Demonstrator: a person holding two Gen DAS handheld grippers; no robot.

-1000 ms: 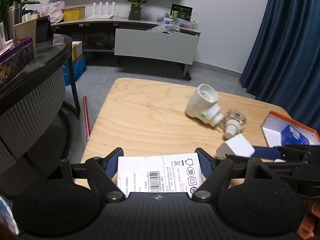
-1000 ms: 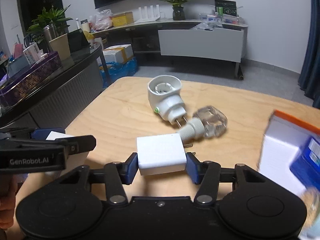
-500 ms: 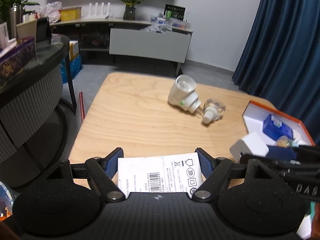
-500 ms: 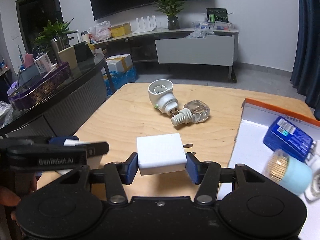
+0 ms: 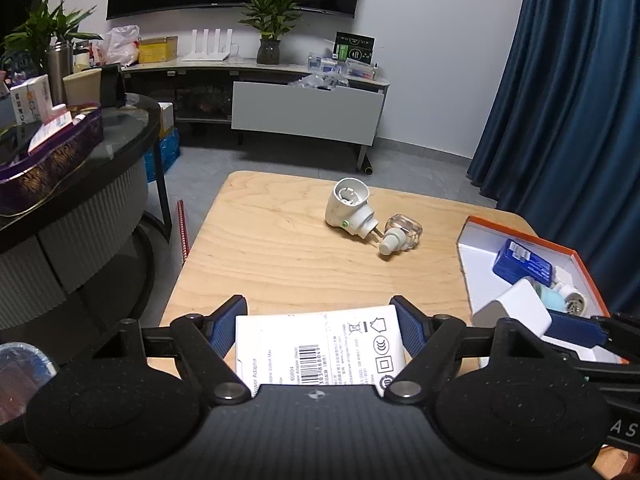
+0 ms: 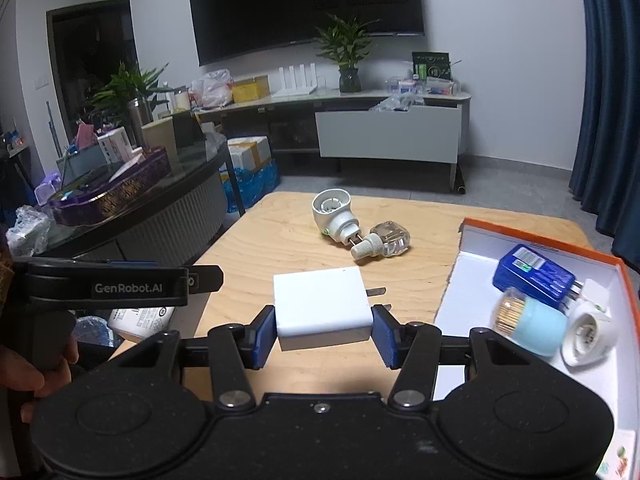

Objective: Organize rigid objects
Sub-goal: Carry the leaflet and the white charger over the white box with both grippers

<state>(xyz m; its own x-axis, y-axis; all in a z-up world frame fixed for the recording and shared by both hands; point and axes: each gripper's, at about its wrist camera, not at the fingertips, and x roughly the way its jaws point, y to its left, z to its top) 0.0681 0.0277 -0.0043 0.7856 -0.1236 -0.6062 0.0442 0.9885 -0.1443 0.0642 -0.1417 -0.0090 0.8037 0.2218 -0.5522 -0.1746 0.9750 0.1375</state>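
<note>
Each gripper clenched an item: left gripper point(image 5: 318, 326) a carton point(image 5: 318, 344), right gripper point(image 6: 324, 330) a charger point(image 6: 322, 306); next, probably lowering them into the box point(image 6: 540, 236).

Wooden table point(image 6: 280, 252): white plug-in vaporizer point(image 6: 334, 216) touching clear refill bottle point(image 6: 384, 240); orange-rimmed box point(image 6: 460, 272) at right.

The left gripper point(image 5: 318, 326) clamps its blue pads on a white printed carton point(image 5: 320, 344); the right gripper point(image 6: 324, 332), just to the carton's right, pinches a white square plug adapter point(image 6: 322, 306); a hand point(image 6: 28, 376) grips the left handle
</note>
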